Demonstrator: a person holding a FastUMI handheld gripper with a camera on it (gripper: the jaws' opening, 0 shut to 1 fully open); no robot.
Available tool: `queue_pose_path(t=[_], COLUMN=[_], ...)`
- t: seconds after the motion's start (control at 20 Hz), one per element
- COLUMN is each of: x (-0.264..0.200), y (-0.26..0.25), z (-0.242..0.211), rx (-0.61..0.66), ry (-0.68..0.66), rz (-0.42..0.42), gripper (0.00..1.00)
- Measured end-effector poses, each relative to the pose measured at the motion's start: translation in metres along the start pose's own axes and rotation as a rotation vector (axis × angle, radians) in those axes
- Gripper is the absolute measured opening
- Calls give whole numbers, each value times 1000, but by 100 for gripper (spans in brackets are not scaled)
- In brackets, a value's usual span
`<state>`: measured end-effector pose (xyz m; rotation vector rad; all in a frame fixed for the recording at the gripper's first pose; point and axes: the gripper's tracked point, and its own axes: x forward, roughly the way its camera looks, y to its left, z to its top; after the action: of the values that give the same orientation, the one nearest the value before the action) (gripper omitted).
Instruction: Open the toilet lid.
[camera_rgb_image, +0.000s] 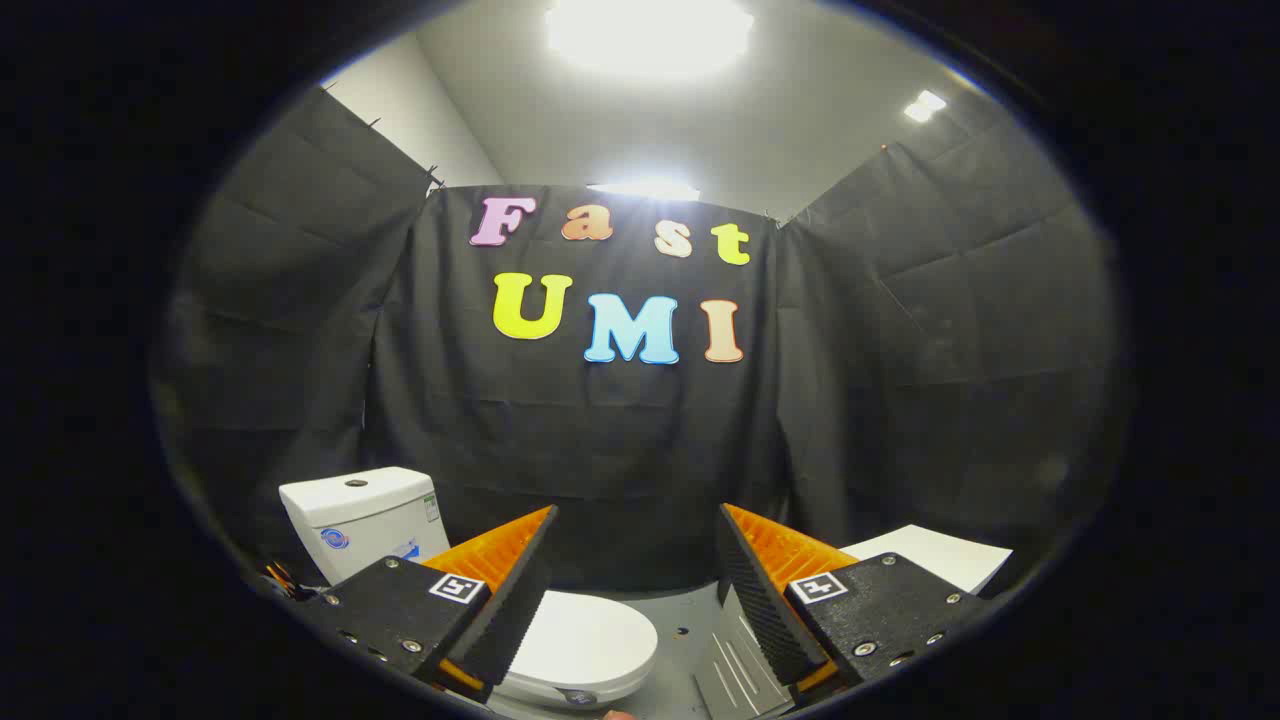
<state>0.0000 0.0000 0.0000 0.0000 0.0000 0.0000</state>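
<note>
hand-held gripper (636, 560) fingers spread, empty — toilet lid (585, 640) closed, below left finger

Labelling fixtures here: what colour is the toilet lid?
White, seen in the gripper view: the closed toilet lid lies below the open tool.

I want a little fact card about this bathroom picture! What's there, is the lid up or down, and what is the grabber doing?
toilet: white ceramic toilet, below and just beyond the fingers
lid: white oval toilet lid, down flat, closed
tank: white boxy toilet tank, behind the bowl, round button on top
gripper: two-finger gripper, fingers spread apart, holding nothing, above the lid
beside toilet: flat white board beyond the other finger
floor: grey floor
task: lid not yet lifted
</note>
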Motion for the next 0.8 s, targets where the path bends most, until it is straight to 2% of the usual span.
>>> queue_pose_path(t=[0.4,0.8], x=[-4,-11], y=[-10,4], z=[6,8], rx=[-17,0], ry=[-18,-31], rz=[-9,25], gripper=[95,95])
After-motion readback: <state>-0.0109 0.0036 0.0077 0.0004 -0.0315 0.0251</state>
